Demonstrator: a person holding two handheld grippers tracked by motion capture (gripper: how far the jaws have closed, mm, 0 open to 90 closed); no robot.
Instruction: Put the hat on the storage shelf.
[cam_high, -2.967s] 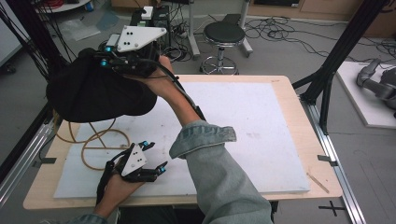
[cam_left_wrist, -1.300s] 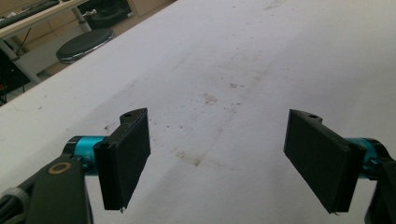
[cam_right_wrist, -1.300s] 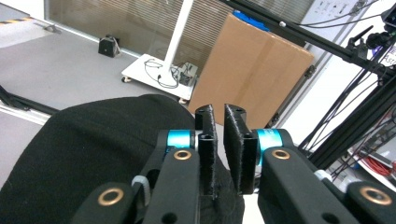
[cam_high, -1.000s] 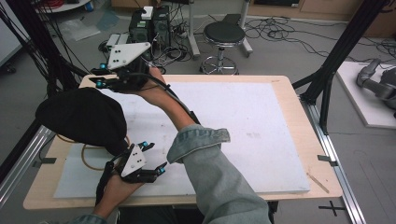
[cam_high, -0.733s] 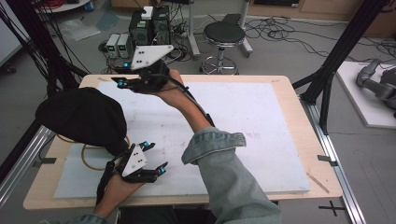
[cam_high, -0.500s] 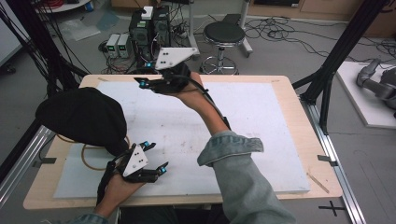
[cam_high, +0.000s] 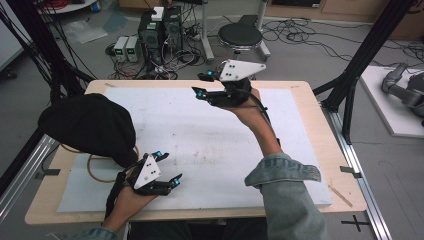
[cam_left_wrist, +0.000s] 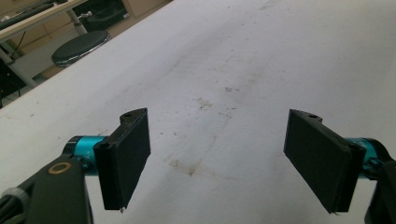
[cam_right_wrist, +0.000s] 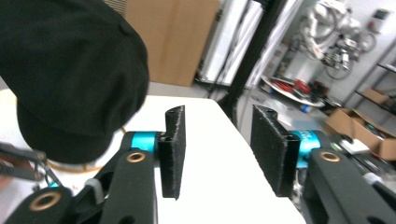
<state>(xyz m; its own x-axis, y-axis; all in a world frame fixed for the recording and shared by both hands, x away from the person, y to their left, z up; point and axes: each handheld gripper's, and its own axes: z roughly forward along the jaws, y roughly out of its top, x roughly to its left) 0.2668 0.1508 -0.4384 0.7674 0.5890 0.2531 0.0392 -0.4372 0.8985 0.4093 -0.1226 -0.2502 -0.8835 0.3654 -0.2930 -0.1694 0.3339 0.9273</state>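
Hat | beside left hand-held gripper | apart, untouched

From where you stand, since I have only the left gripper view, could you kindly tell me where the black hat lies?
Observer: The black hat sits at the left edge of the table, on a coil of tan cord, just beyond the left gripper.
Operator: Thank you. Does the right gripper hold it?
Observer: No. The right gripper hovers above the table's far side; its jaws have just been opening, with nothing between them.
Operator: And what stands behind the table?
Observer: A round black stool.
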